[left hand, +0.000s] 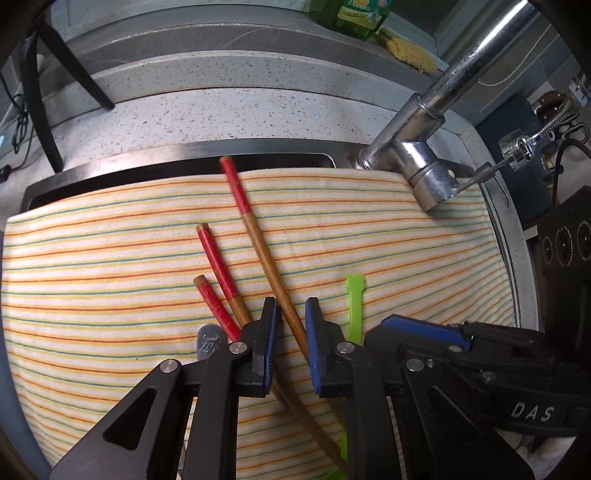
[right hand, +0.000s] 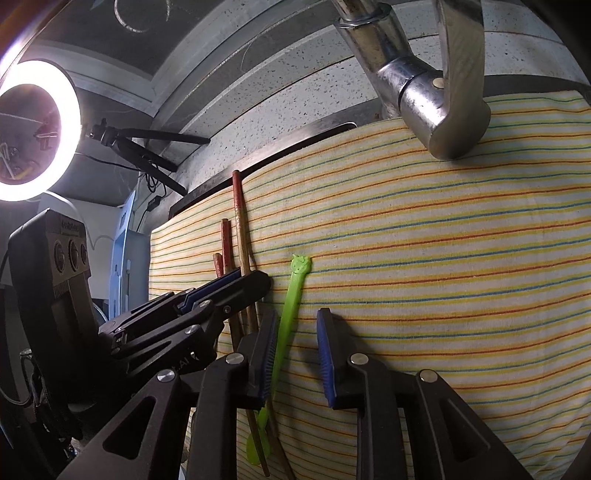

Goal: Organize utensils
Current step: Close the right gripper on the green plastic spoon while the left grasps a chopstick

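Note:
Three wooden sticks with red-wrapped ends lie on a striped cloth (left hand: 110,277). The longest stick (left hand: 258,240) runs between the blue pads of my left gripper (left hand: 291,321), which is shut on it. The two shorter sticks (left hand: 218,266) lie just left of that gripper. A green plastic utensil (right hand: 291,295) with an animal-head end lies to the right, resting against the left pad of my right gripper (right hand: 298,314). That gripper is open, its right pad well clear. In the right wrist view the left gripper (right hand: 255,282) reaches in from the left over the sticks (right hand: 242,236).
The cloth (right hand: 443,258) covers a steel sink (left hand: 147,166) set in a speckled counter. A chrome faucet (left hand: 424,166) hangs over the cloth's far right. A green soap bottle (left hand: 351,14) and a yellow sponge (left hand: 406,51) sit behind. A ring light (right hand: 37,129) stands left. A small metal handle end (left hand: 208,339) lies by the sticks.

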`<action>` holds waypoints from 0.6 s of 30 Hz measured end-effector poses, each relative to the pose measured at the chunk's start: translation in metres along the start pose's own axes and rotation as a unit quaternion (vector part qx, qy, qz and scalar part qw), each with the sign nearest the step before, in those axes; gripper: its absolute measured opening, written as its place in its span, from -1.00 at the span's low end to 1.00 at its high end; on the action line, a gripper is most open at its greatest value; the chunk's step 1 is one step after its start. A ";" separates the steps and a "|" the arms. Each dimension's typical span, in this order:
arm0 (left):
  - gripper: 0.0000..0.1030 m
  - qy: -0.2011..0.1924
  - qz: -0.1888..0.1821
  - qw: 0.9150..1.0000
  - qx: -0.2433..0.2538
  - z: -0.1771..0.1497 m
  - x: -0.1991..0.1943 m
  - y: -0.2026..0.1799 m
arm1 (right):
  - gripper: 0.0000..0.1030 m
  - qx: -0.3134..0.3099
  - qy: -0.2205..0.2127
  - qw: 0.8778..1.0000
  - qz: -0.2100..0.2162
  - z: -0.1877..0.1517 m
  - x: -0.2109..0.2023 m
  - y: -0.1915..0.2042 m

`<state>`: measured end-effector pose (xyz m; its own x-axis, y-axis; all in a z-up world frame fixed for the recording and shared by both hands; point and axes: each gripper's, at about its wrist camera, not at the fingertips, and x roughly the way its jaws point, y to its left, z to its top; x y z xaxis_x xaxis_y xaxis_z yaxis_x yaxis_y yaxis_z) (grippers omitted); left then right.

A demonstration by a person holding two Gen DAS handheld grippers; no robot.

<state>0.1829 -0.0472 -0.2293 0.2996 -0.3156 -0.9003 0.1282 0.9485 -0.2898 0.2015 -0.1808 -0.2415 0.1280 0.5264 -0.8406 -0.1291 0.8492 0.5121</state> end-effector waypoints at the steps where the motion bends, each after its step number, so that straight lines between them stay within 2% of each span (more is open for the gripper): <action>1: -0.79 0.000 -0.001 1.000 0.005 -0.002 -0.001 0.001 | -0.60 -0.001 -0.001 1.000 -0.001 0.000 0.000 0.001; 8: -0.86 0.002 0.001 1.000 0.031 -0.012 -0.006 0.003 | -0.60 -0.015 -0.003 1.000 -0.017 -0.001 0.005 0.007; 13: -0.89 0.002 -0.013 1.000 0.020 -0.018 -0.009 0.011 | -0.60 -0.030 0.001 0.999 -0.025 -0.003 0.012 0.018; 18: -0.89 -0.001 -0.030 1.000 -0.002 -0.021 -0.011 0.021 | -0.60 -0.062 0.002 0.996 -0.059 -0.005 0.023 0.033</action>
<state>0.1622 -0.0234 -0.2318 0.2933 -0.3724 -0.8805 0.1427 0.9277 -0.3449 0.1957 -0.1414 -0.2447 0.1462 0.4224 -0.8946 -0.2339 0.8934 0.3836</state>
